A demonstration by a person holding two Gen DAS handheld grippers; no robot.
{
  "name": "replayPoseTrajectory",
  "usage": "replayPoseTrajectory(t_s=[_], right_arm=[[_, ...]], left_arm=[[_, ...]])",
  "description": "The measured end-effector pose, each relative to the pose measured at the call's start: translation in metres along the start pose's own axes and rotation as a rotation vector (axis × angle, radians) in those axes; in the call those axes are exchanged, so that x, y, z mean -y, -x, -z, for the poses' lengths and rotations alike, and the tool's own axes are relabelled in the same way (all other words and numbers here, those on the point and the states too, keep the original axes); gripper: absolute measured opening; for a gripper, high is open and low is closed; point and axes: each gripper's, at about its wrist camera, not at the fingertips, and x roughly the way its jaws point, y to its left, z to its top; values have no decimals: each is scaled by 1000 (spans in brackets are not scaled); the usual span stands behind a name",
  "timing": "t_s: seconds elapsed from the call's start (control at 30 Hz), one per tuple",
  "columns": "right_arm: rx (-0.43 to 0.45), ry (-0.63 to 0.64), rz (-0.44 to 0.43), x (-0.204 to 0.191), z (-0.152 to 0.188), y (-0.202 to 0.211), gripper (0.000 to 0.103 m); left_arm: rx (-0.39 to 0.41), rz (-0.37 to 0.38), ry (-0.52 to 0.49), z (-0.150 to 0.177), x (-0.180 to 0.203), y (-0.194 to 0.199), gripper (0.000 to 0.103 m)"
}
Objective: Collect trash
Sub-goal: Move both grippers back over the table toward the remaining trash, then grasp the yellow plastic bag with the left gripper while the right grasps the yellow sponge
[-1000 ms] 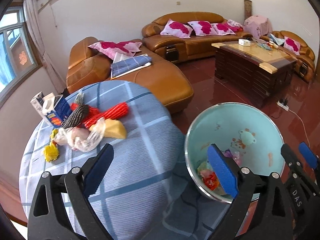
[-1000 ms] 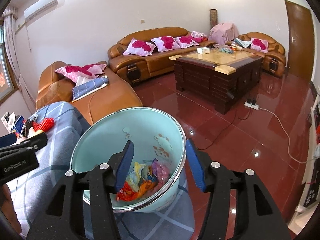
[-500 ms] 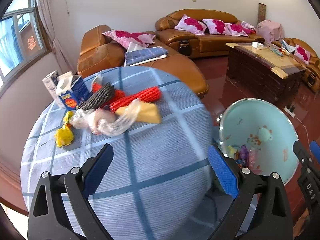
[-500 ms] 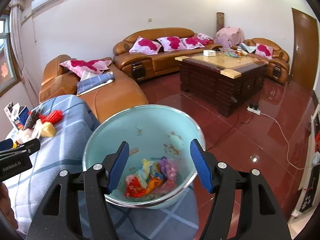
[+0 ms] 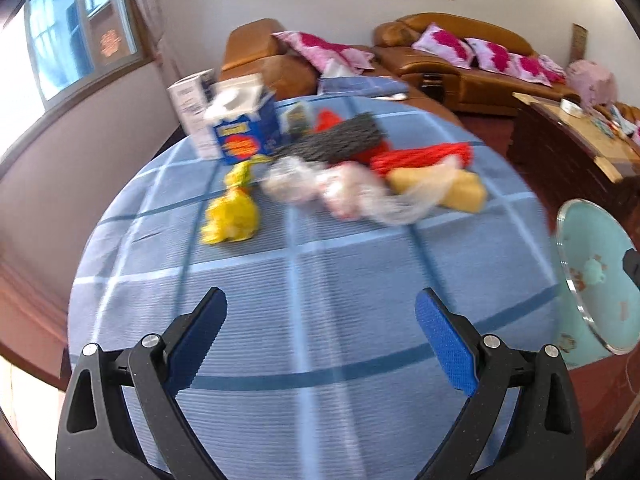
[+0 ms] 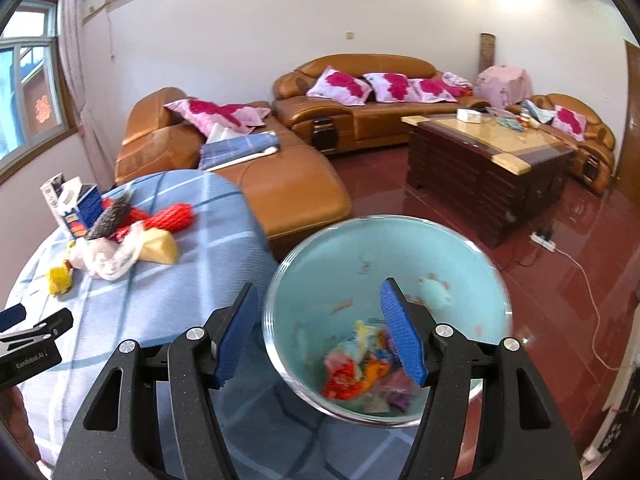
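On the round table with the blue checked cloth lies a heap of trash: a crumpled yellow wrapper, a clear plastic bag, a yellow wedge, a red foam net, a black net and a blue carton. My left gripper hangs open over the cloth, short of the heap, with nothing in it. The teal bin beside the table holds colourful wrappers. My right gripper is open above the bin's left rim and grips nothing.
Brown leather sofas with pink cushions stand behind the table. A dark wooden coffee table is at the right. A power strip and white cable lie on the red tiled floor. The left gripper's tip shows at the right wrist view's left edge.
My left gripper has swung left from over the bin toward the trash heap, which now looks nearer. My right gripper has opened a little and drifted left, so the bin sits further right.
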Motion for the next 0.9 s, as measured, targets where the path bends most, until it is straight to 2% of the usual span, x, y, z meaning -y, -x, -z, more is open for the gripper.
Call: replayPoseTrajectory(t_s=[0.2, 0.43, 0.57, 0.73, 0.9], right_arm=[[-24, 44, -87, -40, -8, -11, 63], [-55, 87, -180, -82, -22, -29, 63], [-54, 130, -178, -100, -27, -44, 63], [-117, 226, -160, -114, -31, -75, 61], [-144, 312, -188, -128, -37, -100, 61]], left_arm=[[-27, -48, 94, -1, -49, -15, 93], [-40, -95, 166, -10, -86, -33, 93], [-41, -116, 184, -17, -99, -42, 93], [-53, -115, 190, -24, -106, -55, 93], [-74, -106, 203, -33, -107, -71, 93]])
